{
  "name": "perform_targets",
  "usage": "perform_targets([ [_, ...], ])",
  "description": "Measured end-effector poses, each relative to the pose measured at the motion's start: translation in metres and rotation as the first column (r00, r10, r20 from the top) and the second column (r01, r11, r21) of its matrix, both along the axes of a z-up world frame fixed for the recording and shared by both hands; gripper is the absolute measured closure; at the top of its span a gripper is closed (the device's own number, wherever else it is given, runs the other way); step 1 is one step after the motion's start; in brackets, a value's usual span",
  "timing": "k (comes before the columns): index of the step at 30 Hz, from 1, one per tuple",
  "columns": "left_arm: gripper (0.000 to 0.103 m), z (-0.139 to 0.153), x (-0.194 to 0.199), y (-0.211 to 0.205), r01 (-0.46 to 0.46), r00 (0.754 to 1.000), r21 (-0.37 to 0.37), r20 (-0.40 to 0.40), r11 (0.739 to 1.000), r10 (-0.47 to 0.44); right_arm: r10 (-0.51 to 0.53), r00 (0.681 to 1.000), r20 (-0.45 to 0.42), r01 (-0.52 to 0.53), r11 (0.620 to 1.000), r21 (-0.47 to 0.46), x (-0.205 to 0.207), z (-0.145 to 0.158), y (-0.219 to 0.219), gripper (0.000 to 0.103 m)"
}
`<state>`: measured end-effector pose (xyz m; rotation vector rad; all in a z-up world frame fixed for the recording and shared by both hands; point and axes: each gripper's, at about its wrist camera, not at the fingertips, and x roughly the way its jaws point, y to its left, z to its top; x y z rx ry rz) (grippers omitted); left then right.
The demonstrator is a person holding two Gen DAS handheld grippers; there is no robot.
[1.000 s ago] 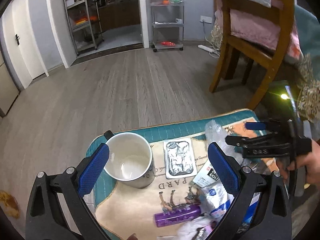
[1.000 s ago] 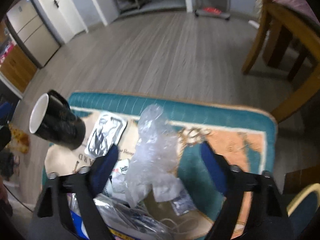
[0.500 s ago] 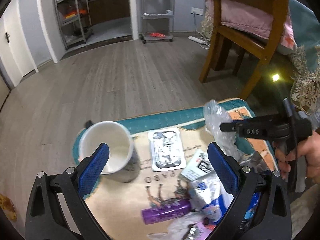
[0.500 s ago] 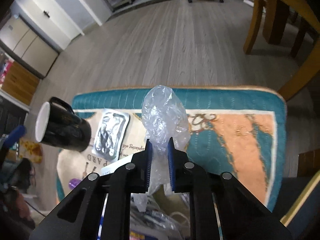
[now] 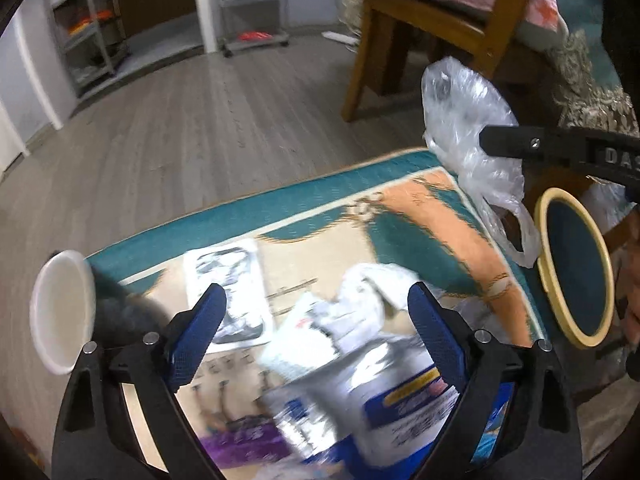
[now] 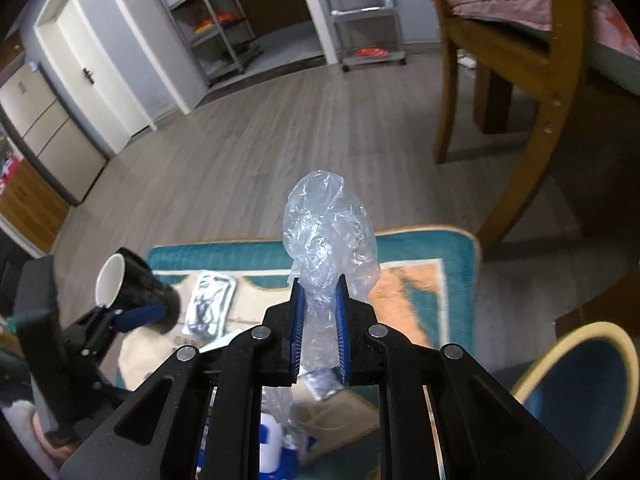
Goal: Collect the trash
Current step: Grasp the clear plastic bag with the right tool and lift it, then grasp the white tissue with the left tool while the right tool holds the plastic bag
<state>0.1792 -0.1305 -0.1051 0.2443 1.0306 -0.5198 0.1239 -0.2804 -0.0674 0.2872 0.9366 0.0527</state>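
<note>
Both grippers over mat's (image 5: 320, 196) edge: right gripper (image 6: 319, 316) pinches plastic bag (image 6: 328, 224); left gripper (image 5: 316, 320) spread, seemingly empty.

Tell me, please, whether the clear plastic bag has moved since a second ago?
Yes. The clear plastic bag, pinched in the right hand-held gripper, has been lifted off the mat, where it lay crumpled among the other litter.

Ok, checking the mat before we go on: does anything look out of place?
Yes: wrappers lie heaped on the mat, and the black mug seems tipped on its side.
</note>
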Motion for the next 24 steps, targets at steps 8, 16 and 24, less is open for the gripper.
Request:
perform_targets([
  [8,0.027,-0.033,0.019,-0.035,0.078,0.991,0.083,-0.116,0.994,-0.068,-0.031,0.999,-0.036,0.031,1.000,-0.004,-0.001,-0.017,-0.020,0.087],
  [16,0.044,-0.063,0.027,-0.044,0.096,0.979,0.174,-0.197,0.980,-0.061,-0.010,0.999,-0.032,0.011,0.999,0.033,-0.004,-0.009,-0.018,0.087],
  [24,0.089,-0.075,0.018,-0.053,0.141,0.979,0.201,-0.175,0.970,-0.106,-0.033,0.999,0.017,0.033,0.999,0.014,-0.037,0.033,-0.027,0.087],
])
